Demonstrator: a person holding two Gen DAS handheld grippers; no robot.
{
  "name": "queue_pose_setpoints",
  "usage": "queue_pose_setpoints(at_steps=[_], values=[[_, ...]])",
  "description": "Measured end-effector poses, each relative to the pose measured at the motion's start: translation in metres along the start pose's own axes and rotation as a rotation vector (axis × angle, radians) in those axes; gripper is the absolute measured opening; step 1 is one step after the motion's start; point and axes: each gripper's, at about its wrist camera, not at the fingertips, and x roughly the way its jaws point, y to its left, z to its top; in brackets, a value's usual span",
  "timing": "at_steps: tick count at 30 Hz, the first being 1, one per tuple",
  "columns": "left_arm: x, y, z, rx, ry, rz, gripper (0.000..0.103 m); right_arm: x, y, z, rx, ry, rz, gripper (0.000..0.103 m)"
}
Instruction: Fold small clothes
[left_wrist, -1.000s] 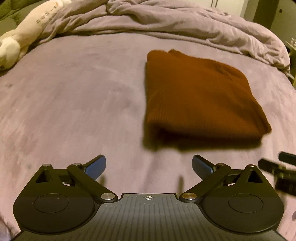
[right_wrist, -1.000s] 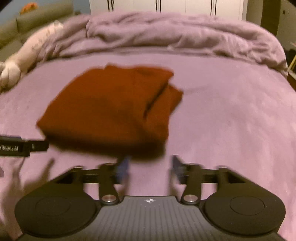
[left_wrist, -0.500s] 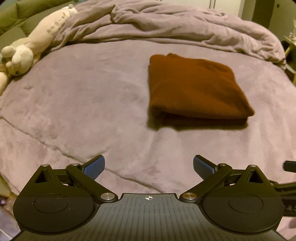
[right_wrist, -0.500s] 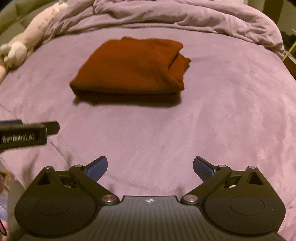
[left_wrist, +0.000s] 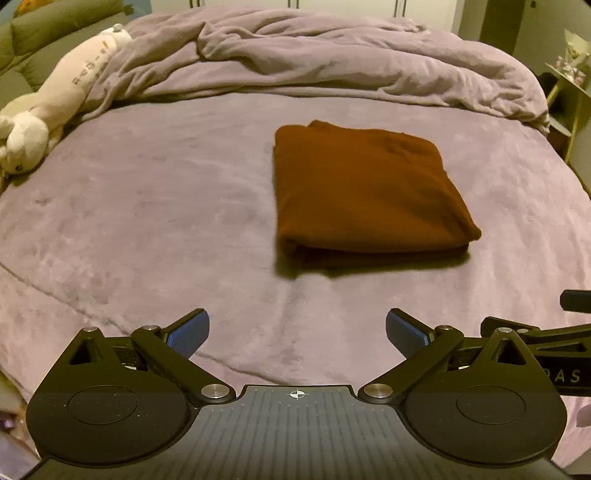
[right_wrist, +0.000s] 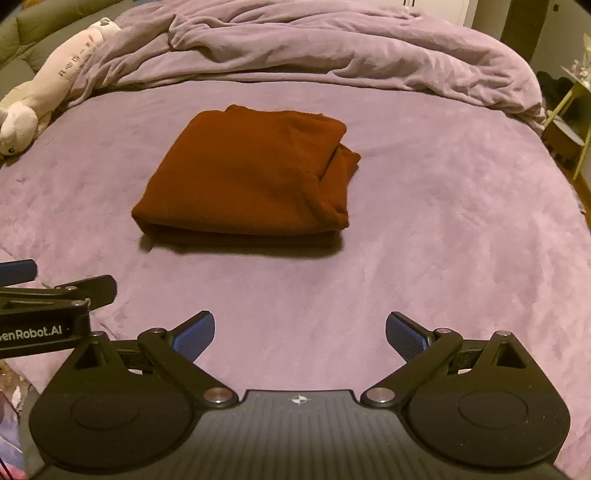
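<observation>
1. Left gripper (left_wrist: 297, 332) and right gripper (right_wrist: 300, 334): both spread wide, holding nothing, near the bed's (left_wrist: 147, 221) front edge.
2. Duvet (left_wrist: 332, 62): bunched along the far edge.
3. Folded brown garment (left_wrist: 365, 192): mid-bed, well ahead of both grippers, untouched.
4. Plush toy (left_wrist: 55, 110): far-left corner.

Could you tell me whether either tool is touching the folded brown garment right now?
Apart. In each wrist view, bare purple blanket lies between the open tool and the brown garment: left tool, right tool.

Counted: one folded brown garment (left_wrist: 365, 192), one plush toy (left_wrist: 55, 107), one rumpled duvet (left_wrist: 332, 62), two hand-held grippers.
</observation>
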Motion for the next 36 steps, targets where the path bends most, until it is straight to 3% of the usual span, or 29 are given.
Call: queue_pose_setpoints(at_steps=[36], values=[[0.003,0.0005,0.0015,-0.014,0.058,0.023,0.103,-0.007,-0.0053,0.0035,0.042,-0.003,0.009,0.099]])
